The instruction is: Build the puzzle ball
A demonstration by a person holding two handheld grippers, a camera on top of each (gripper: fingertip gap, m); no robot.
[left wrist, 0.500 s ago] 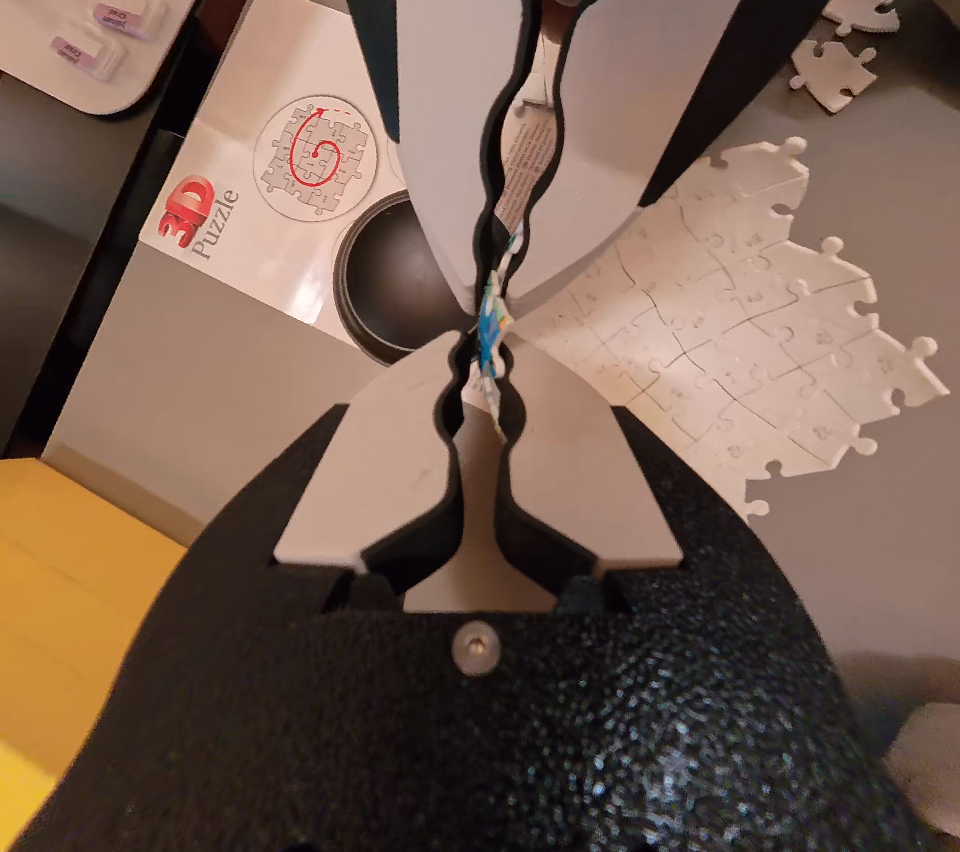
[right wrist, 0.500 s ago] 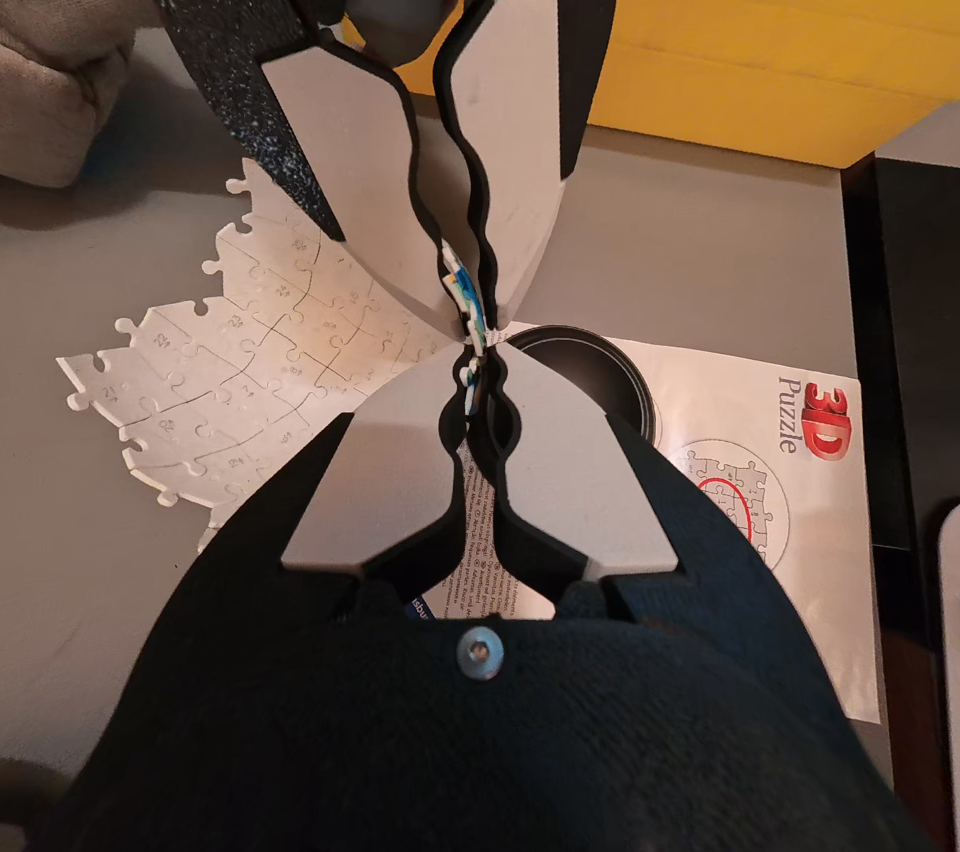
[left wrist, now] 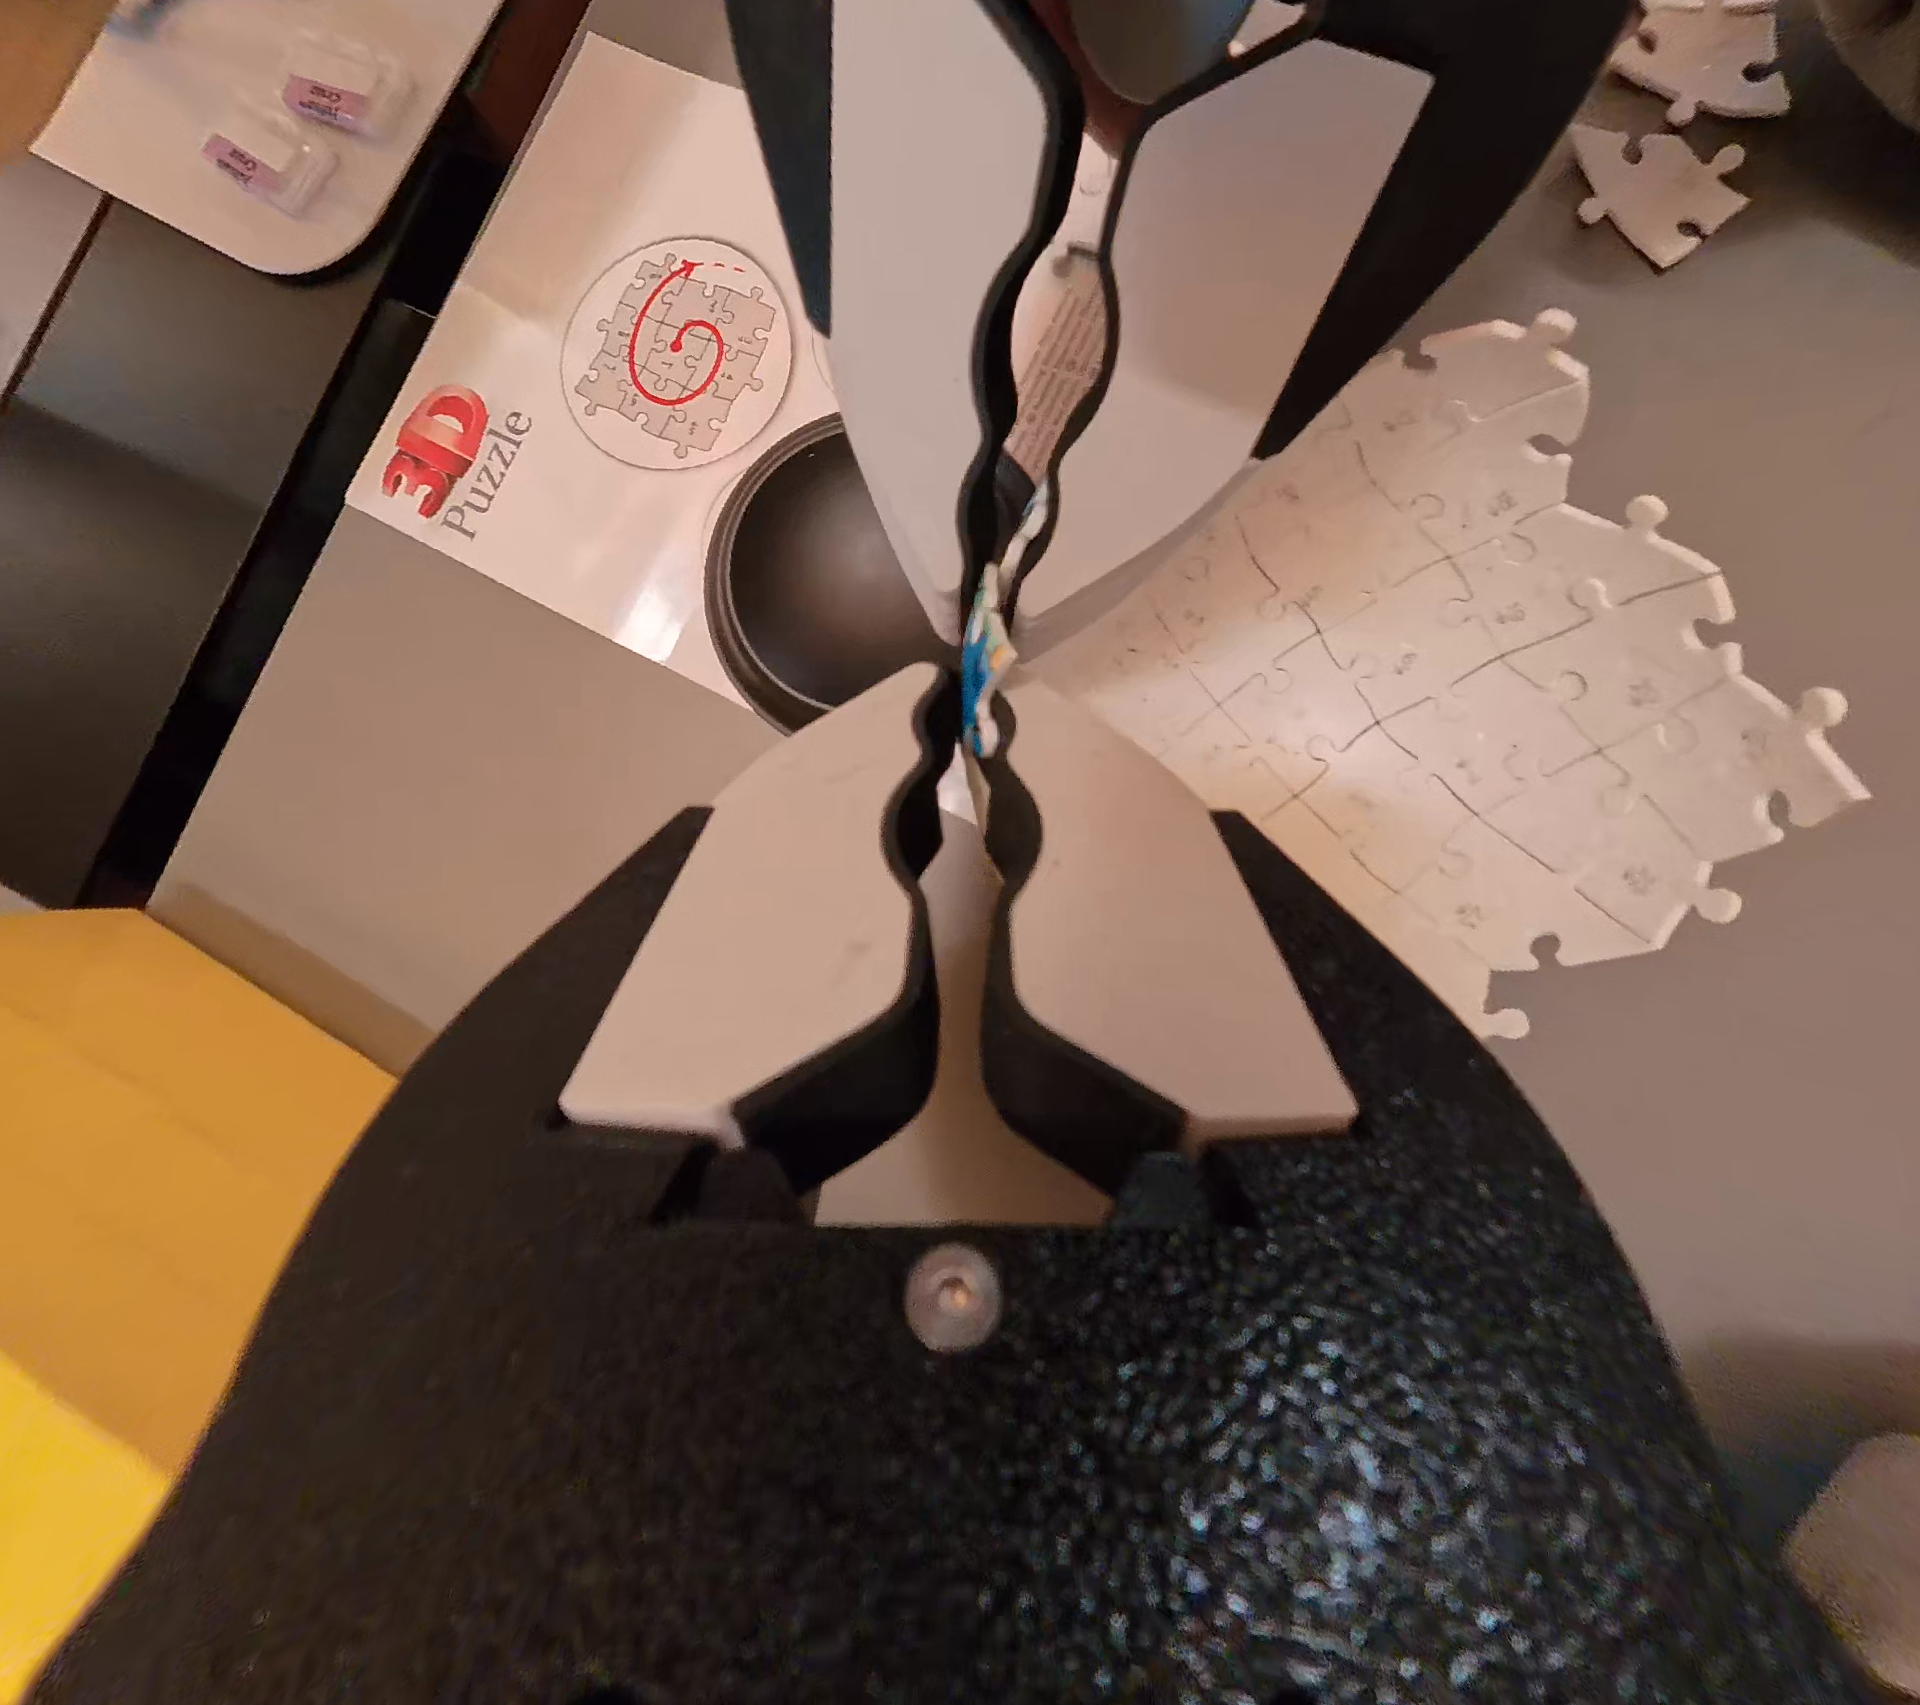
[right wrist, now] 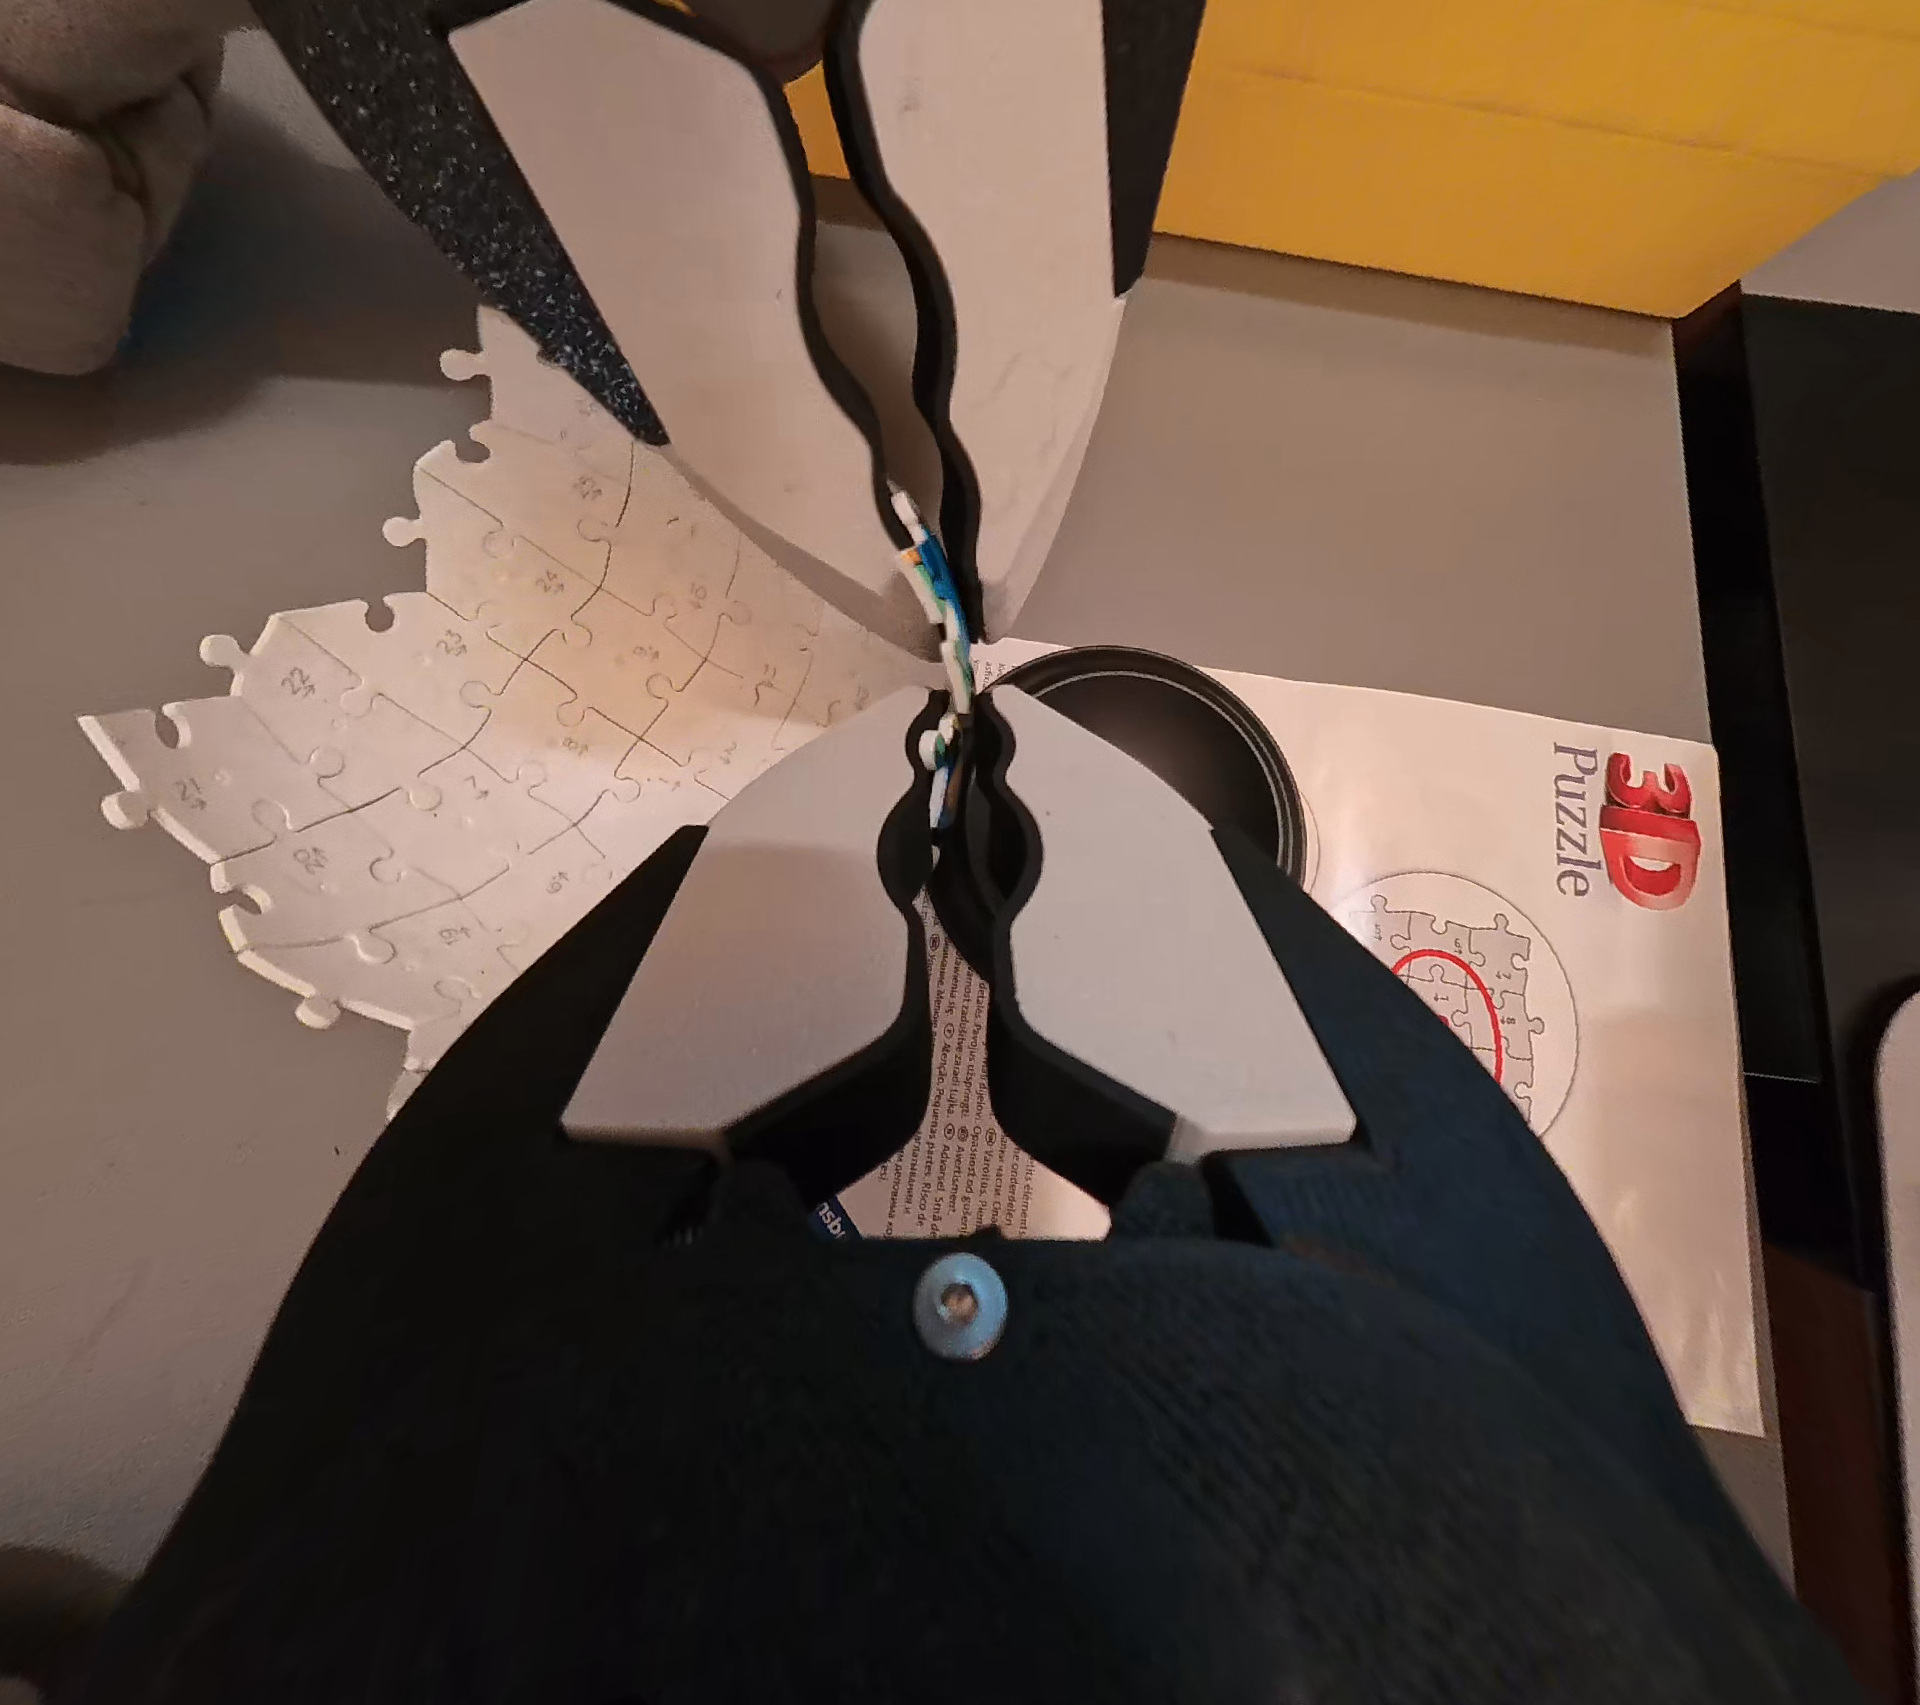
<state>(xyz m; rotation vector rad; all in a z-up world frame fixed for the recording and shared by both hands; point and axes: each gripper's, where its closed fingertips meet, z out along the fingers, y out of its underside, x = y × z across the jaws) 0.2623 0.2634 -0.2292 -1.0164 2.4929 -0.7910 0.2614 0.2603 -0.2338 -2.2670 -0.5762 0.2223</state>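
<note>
Left wrist view: the left gripper (left wrist: 961, 720) reaches up from 6 o'clock and meets the right gripper (left wrist: 997, 606), which comes down from 12 o'clock, tip to tip at the middle of the frame. Both have their wavy black-edged jaws pinched nearly together on thin puzzle pieces (left wrist: 985, 668) held edge-on, printed blue and white. The pieces touch where the tips meet; whether they are already locked together cannot be told.

At 3 o'clock on the grey table (left wrist: 436, 824) lies the assembled puzzle section (left wrist: 1507, 699), face down, white, with numbers on the backs and knobs along its outer edge. Loose white pieces (left wrist: 1662, 190) lie at 2 o'clock, well apart from it. A black bowl-shaped stand (left wrist: 800, 585) sits just left of the tips, on the white instruction sheet (left wrist: 582, 450) at 10 o'clock. A yellow box (left wrist: 135, 1136) fills the 8 o'clock corner, and a white tray (left wrist: 260, 128) with small pale items lies at 11 o'clock.

In the right wrist view the right gripper (right wrist: 961, 720) rises from 6 o'clock, closed down on its piece (right wrist: 943, 772), and the left gripper (right wrist: 951, 606) hangs from 12 o'clock, closed down on the other piece (right wrist: 930, 575). The assembled section (right wrist: 416, 720) is at 9 o'clock, the stand (right wrist: 1195, 720) and sheet (right wrist: 1507, 824) at 3 o'clock, the yellow box (right wrist: 1558, 45) at 1 o'clock. A beige cloth (right wrist: 83, 97) lies at 10 o'clock.
</note>
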